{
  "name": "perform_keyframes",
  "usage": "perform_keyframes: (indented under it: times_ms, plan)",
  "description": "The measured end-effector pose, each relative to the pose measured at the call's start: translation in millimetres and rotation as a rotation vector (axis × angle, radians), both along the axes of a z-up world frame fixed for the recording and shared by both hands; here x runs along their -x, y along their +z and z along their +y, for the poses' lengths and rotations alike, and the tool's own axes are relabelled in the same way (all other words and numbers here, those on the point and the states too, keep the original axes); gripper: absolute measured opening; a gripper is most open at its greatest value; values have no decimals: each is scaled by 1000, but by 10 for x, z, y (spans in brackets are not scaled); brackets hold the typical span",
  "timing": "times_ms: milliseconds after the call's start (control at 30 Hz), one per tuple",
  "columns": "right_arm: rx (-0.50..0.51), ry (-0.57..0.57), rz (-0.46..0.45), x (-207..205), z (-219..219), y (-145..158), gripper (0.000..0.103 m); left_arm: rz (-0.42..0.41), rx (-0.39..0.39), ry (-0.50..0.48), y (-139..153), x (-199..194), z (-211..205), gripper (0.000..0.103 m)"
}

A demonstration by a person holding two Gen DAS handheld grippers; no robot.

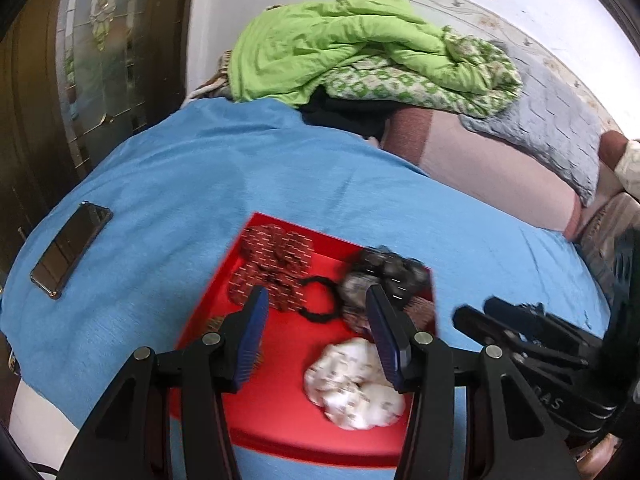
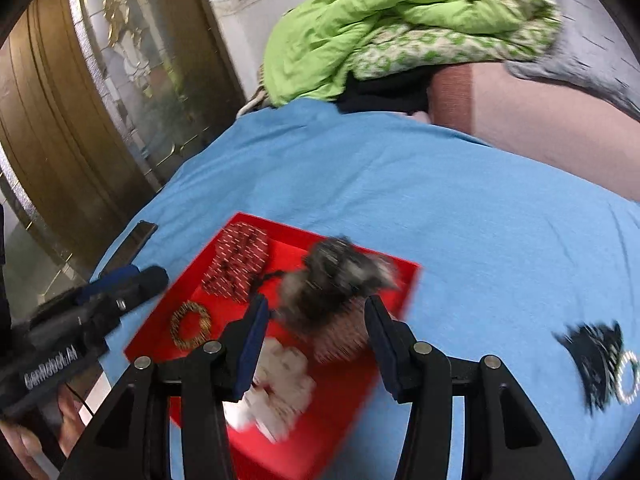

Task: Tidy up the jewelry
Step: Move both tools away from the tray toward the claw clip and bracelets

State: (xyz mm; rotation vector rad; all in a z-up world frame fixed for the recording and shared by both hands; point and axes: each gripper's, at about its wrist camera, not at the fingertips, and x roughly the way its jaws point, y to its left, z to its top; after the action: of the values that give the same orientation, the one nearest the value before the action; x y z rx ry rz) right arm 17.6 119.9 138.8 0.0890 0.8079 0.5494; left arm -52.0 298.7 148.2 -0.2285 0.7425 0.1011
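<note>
Left gripper [image 1: 316,334]: your jaws stand partly apart over the near half of the red tray [image 1: 280,408], with nothing between the pads.
Right gripper [image 2: 314,338]: its jaws are about half apart over the tray's near right part, and they hold nothing. The grey-black fluffy scrunchie [image 2: 336,280] sits just beyond the tips and seems free of the pads, though blur makes that unsure.
Step in hand: you appear to be placing pieces into the tray. Let the blur settle, and lift the right gripper straight up so a pad does not drag the fluffy scrunchie back out.
Next piece: the dark ornament with a beaded ring [image 2: 604,364] lies alone on the blue cloth [image 2: 460,208], well to the right of the tray. Close on its body, not on the ring.
Tray, near side: a cream patterned scrunchie [image 1: 354,388].
Tray, left side: a small gold-brown ring [image 2: 191,329].
Tray, middle: a thin black hair tie [image 1: 320,300] and a pinkish-brown ribbed piece [image 2: 344,336] under the fluffy scrunchie.
Tray, far left corner: a dark red patterned scrunchie [image 1: 274,264].
Left of the tray: a phone [image 1: 70,248] on the cloth, well apart.
Beyond the tray: a green quilt [image 1: 340,44] heaped past the cloth's far edge.
</note>
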Motion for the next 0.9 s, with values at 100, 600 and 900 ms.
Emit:
perform_keyframes:
  times_ms: [100,600,900]
  plan:
    - [-3,-55,8,183,-401,-34,58,7,5,-36,1,50,-227,50]
    - [54,-456,86,909,-2915,-360,59,113,29,-311,-233,-74,-1884,50]
    - [35,-542,107,864,-3439,-564,59,191,88,-411,-467,-433,-2663,50]
